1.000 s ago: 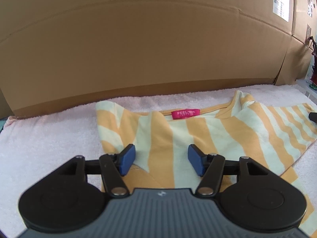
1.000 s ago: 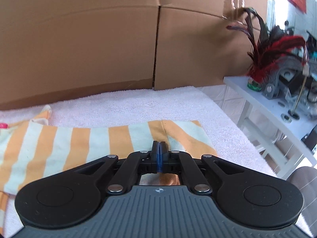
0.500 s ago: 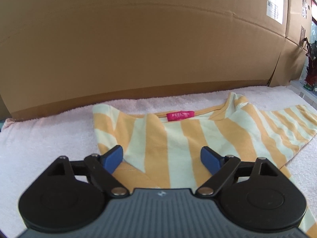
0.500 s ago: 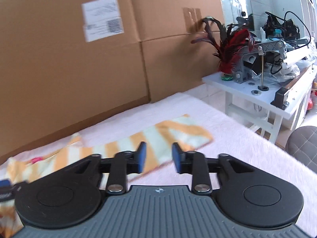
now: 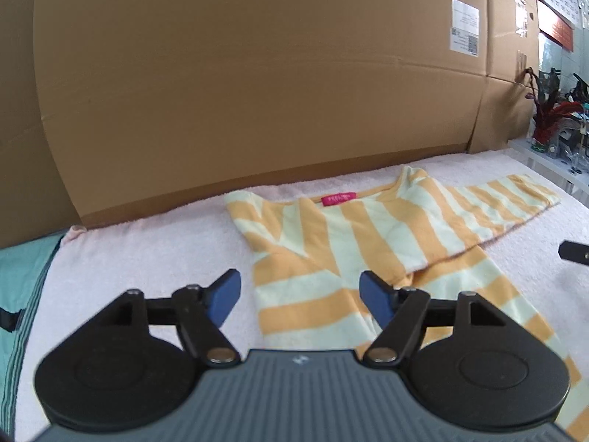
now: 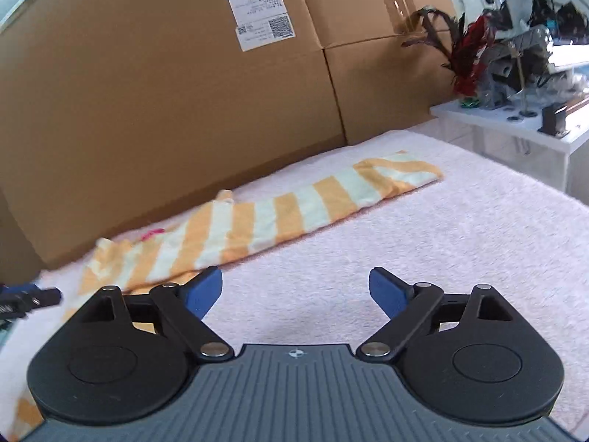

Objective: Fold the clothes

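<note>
An orange and pale-yellow striped top (image 5: 368, 243) with a pink neck label (image 5: 338, 199) lies flat on a pale pink towel (image 5: 147, 258). Its left sleeve is folded in over the body; its right sleeve (image 6: 331, 195) stretches out to the right. My left gripper (image 5: 300, 294) is open and empty, held above the top's left side. My right gripper (image 6: 294, 291) is open and empty over bare towel, in front of the outstretched sleeve. The right gripper's tip shows at the right edge of the left wrist view (image 5: 574, 252).
Tall cardboard boxes (image 5: 257, 92) wall off the back of the towel. A white side table (image 6: 515, 125) with red feathers and clutter stands to the right. A teal cloth (image 5: 22, 276) lies off the towel's left edge.
My right gripper has let go of the sleeve end, opened wide and pulled back and up. My left gripper opened wider and drew back, away from the top.
</note>
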`<act>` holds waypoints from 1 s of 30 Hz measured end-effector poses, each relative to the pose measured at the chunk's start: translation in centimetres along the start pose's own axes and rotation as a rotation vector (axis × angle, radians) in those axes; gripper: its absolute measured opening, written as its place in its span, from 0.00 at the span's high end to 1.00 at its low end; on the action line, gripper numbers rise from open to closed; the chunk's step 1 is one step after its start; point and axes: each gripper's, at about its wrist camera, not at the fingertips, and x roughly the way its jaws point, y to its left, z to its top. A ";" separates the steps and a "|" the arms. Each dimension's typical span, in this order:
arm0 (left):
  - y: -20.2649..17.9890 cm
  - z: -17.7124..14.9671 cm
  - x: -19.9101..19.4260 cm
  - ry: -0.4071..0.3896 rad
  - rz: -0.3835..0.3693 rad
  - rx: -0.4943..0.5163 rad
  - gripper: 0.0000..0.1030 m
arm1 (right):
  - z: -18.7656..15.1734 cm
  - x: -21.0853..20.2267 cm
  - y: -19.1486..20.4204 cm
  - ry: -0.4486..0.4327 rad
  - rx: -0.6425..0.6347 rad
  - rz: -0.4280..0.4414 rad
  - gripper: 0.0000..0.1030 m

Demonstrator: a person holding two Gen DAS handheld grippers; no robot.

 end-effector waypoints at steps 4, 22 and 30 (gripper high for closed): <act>-0.4 0.8 1.7 0.029 -0.003 0.005 0.31 | 2.5 0.9 -3.6 0.026 0.150 -0.092 0.36; 2.5 5.7 15.7 0.098 -0.021 -0.008 0.27 | 10.8 11.0 -11.7 0.012 0.395 -0.181 0.63; 2.8 4.7 15.4 0.070 -0.043 -0.015 0.22 | 10.3 10.5 -12.3 0.021 0.381 -0.078 0.92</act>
